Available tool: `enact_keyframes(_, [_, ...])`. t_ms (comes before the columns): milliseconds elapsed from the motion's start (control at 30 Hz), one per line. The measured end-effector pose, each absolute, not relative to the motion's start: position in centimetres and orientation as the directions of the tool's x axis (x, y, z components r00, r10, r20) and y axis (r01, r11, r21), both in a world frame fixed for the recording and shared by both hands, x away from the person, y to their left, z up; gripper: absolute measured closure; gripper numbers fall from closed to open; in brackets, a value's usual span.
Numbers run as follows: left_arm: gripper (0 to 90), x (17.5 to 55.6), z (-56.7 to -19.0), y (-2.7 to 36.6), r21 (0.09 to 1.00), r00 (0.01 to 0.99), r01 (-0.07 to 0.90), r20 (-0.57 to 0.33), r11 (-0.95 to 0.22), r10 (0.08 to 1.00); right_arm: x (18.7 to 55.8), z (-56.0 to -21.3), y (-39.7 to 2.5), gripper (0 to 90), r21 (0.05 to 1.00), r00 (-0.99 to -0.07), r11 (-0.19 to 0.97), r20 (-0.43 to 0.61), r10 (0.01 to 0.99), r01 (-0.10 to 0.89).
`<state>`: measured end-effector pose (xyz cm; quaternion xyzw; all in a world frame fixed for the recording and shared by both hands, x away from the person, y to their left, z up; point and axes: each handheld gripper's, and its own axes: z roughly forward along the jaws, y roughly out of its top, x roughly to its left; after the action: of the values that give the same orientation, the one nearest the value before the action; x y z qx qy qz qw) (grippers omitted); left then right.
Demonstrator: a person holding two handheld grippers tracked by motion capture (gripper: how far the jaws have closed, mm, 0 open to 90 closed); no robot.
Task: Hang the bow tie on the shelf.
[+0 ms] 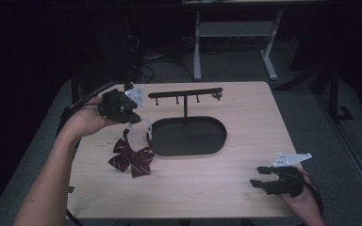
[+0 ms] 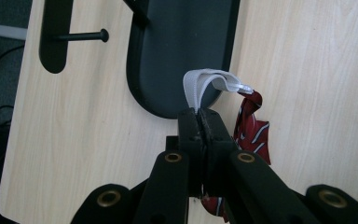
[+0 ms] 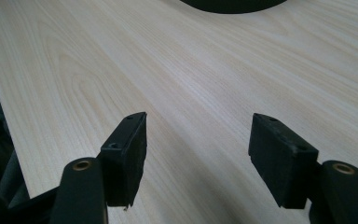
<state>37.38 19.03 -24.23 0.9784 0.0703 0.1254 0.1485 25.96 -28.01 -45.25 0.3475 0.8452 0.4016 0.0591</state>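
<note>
— Two claws at work here; where does each sit?
— Left claw [image 1: 133, 118] hangs at the left centre of the high view, jaws pinched tight on the white strap [image 2: 204, 84] of a dark red bow tie [image 1: 133, 160]. Right claw [image 1: 260, 177] rests low at the lower right of the frame, jaws spread wide with bare wood between them.
— And the bow tie itself?
— Its bow lies on the surface [image 1: 245, 117] just below the left claw, near the left end of the black oval base [image 1: 188, 137]; the strap rises from it to the jaws.
— Anything crowding it?
— That base carries a thin post with a black crossbar [image 1: 186, 92] and small pegs, up at the centre of the frame, just right of the left claw. Both claws are well apart.
</note>
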Motion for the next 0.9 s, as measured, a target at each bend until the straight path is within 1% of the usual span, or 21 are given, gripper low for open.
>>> enact_keyframes(900, [88.8, 41.5, -23.1, 17.7, 0.311, 0.951, 0.152, 0.212, -0.938, 0.225, 26.2, -45.2, -28.1, 36.5, 0.725, -0.752, 0.426, 0.193, 0.630, 0.542])
